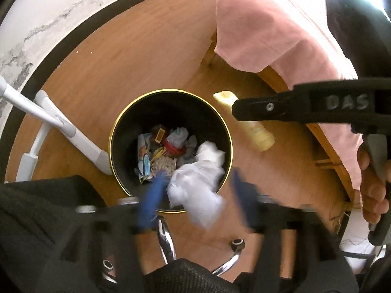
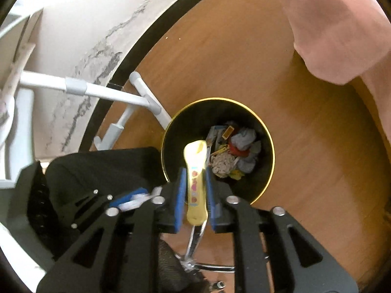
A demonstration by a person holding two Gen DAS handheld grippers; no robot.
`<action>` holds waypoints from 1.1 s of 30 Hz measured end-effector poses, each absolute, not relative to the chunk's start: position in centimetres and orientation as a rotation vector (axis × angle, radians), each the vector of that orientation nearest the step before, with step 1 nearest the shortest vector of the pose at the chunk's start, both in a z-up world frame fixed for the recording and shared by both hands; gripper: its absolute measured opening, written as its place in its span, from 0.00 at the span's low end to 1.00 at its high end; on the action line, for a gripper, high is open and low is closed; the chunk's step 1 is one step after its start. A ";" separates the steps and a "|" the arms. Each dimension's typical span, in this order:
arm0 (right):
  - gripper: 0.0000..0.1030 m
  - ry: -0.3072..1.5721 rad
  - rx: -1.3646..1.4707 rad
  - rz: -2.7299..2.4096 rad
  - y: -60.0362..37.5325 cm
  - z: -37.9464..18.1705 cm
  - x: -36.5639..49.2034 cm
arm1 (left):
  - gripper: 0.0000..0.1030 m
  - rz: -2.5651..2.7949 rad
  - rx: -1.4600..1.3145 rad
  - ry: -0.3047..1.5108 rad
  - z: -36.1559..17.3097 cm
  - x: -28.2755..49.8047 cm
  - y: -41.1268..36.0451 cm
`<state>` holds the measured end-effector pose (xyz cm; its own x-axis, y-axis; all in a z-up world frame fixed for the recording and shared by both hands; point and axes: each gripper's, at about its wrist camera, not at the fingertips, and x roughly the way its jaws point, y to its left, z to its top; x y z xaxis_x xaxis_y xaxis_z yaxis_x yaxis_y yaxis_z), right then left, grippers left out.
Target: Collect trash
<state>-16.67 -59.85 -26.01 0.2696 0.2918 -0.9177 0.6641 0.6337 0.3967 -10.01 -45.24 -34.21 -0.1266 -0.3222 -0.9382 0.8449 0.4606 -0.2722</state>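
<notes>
A black bin with a gold rim (image 1: 171, 90) (image 2: 220, 99) stands on the wooden floor and holds several pieces of trash. My left gripper (image 1: 195, 195) hangs over its near edge with its blue pads far apart. A blurred white crumpled wad (image 1: 198, 171) is between them, and neither pad touches it. My right gripper (image 2: 195, 195) points down at the bin's near rim. A flat yellow tube (image 2: 195, 178) (image 1: 259, 134) stands between its pads, which sit beside it without pressing. A hand (image 1: 374, 195) holds that gripper.
White metal frame legs (image 1: 73, 131) (image 2: 146, 97) stand left of the bin. A pink cloth (image 1: 281, 36) (image 2: 342, 24) drapes over wooden furniture on the right. A black chair seat (image 1: 44, 207) and its chrome base (image 1: 166, 239) are close below me.
</notes>
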 end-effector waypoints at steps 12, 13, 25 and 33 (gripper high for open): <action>0.92 1.202 0.463 -1.041 -63.1 -10.0 -23.3 | 0.89 -1.322 0.507 1.136 -21.6 -17.9 -44.2; 0.92 1.134 0.380 -1.132 -62.4 -7.3 -23.6 | 0.89 -1.372 0.499 1.070 -18.9 -18.7 -43.6; 0.93 0.470 0.222 -0.656 -46.0 8.6 -9.8 | 0.94 -0.771 0.146 0.442 1.8 -6.5 -23.1; 0.93 0.581 0.133 -0.214 -29.5 5.5 4.7 | 0.94 -0.194 0.039 0.541 -0.2 2.8 -8.4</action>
<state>4.65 -29.47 5.54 0.8145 -0.1626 -0.5569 0.2376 0.9692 0.0645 2.84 -8.38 -0.21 0.8396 -0.1732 -0.5149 0.1938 0.9809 -0.0140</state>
